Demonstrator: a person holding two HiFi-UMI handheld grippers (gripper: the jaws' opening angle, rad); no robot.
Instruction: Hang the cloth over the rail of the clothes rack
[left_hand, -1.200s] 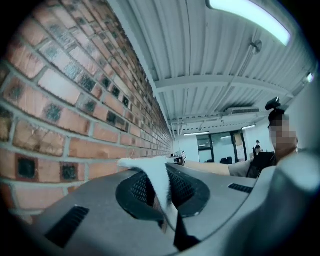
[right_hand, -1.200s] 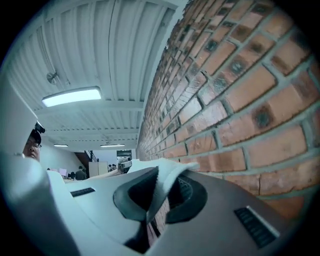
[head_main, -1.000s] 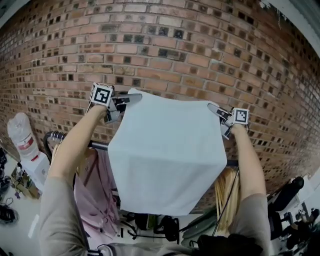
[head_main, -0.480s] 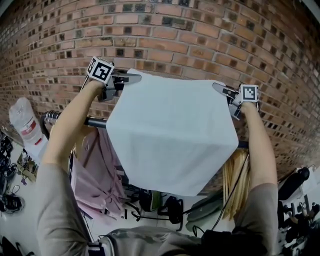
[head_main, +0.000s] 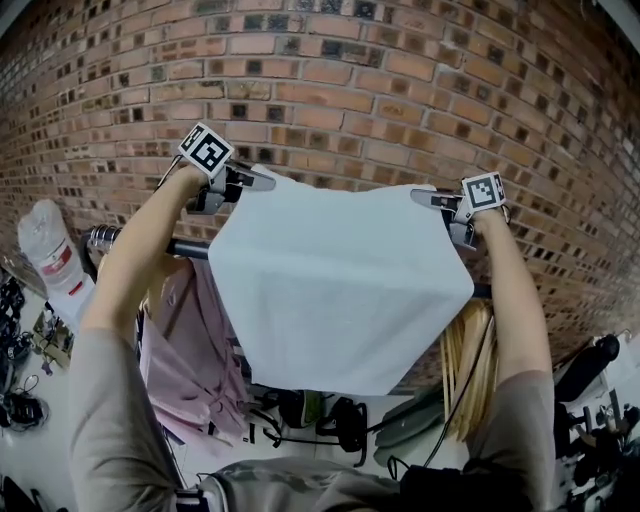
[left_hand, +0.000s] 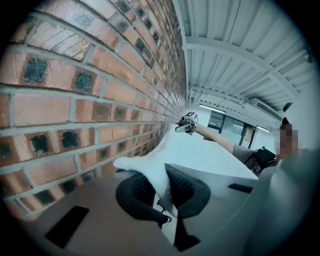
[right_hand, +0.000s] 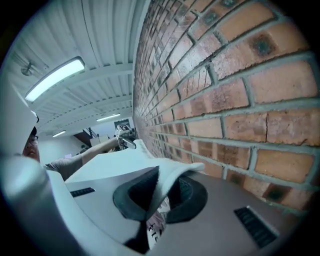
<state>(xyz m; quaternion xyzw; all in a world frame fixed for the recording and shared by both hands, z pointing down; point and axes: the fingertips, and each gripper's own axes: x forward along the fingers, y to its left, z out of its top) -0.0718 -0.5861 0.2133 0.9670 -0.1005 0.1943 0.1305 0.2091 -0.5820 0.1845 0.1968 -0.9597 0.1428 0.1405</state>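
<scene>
Cloth (head_main: 340, 290) perhaps lower, corners between fingers (head_main: 258, 179)

Red brick wall (head_main: 400, 60) straight ahead of me; white ribbed ceiling (right_hand: 100, 30) with lit strip light (right_hand: 55, 77); pale floor (head_main: 50, 460) below.

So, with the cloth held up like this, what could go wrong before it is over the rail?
The left gripper and right gripper each pinch only a small corner of the cloth; a tug could pull one free.
The cloth hides most of the rail from the head view, so it may be lowered in front of it, not over it.
The pink garment hangs close on the left; the cloth might catch on it.
</scene>
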